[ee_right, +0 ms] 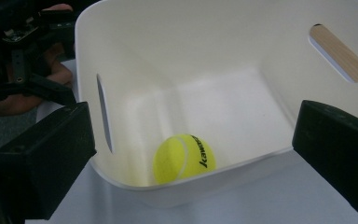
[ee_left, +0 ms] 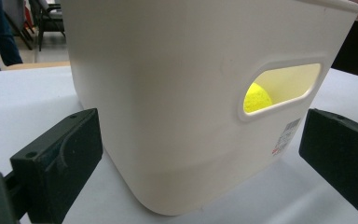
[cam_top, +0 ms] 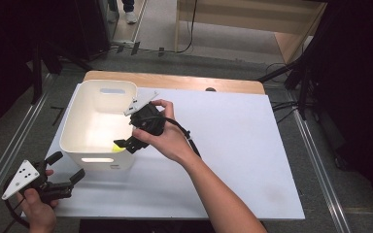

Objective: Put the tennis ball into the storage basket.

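Note:
A yellow tennis ball (cam_top: 118,147) lies on the floor of a white plastic bin (cam_top: 73,126), near its front right corner. My right gripper (cam_top: 126,141) hangs over that corner, its jaws open and empty. In the right gripper view the ball (ee_right: 184,158) rests below and between the spread jaws of my right gripper (ee_right: 191,140), inside the bin (ee_right: 205,56). My left gripper (cam_top: 69,165) sits open at the bin's near left corner. In the left gripper view, that gripper (ee_left: 196,154) faces the bin wall (ee_left: 168,93), and the ball (ee_left: 257,98) shows through the handle slot.
The bin stands at the left end of a white board (cam_top: 233,145) on a wooden table (cam_top: 175,80). The board's right half is bare. Metal floor rails (cam_top: 9,145) run along both sides. Wooden furniture (cam_top: 252,19) stands behind the table.

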`<state>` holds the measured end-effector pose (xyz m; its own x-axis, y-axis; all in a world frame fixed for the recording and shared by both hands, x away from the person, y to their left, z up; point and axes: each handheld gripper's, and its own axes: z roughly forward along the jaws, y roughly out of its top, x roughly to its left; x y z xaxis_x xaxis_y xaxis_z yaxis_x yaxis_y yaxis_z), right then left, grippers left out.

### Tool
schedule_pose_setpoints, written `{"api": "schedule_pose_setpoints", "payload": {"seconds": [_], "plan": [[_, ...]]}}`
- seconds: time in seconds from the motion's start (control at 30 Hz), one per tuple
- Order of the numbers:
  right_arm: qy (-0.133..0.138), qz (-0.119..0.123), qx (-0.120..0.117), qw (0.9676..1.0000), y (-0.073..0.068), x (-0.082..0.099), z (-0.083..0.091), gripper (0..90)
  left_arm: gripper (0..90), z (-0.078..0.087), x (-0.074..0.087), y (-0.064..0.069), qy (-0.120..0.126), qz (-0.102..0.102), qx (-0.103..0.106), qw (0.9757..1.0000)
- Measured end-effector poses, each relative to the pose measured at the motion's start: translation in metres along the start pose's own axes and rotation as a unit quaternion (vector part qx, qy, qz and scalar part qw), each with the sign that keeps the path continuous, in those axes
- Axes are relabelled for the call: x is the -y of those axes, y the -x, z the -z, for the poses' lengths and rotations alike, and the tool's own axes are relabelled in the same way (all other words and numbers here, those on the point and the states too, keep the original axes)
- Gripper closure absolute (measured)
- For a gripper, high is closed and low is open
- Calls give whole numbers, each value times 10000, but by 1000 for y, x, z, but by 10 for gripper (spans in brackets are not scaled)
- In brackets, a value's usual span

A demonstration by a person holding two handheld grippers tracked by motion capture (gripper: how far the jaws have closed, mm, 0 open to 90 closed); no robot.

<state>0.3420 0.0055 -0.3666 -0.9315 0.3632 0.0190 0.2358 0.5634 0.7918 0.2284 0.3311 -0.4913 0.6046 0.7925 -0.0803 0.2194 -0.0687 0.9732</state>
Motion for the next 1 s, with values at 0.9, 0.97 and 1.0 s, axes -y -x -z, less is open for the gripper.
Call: {"api": "schedule_pose_setpoints", "payload": {"seconds": [0.9,0.97,1.0], "plan": [[196,-252,277,9991,8,51,21,0,0,0,0,0,-16,-22,-15,10000],[214,-257,286,9990,9,55,22,0,0,0,0,0,-24,-33,-10,10000],[210,-286,298,9989,8,56,23,0,0,0,0,0,-26,-38,-8,10000]]}}
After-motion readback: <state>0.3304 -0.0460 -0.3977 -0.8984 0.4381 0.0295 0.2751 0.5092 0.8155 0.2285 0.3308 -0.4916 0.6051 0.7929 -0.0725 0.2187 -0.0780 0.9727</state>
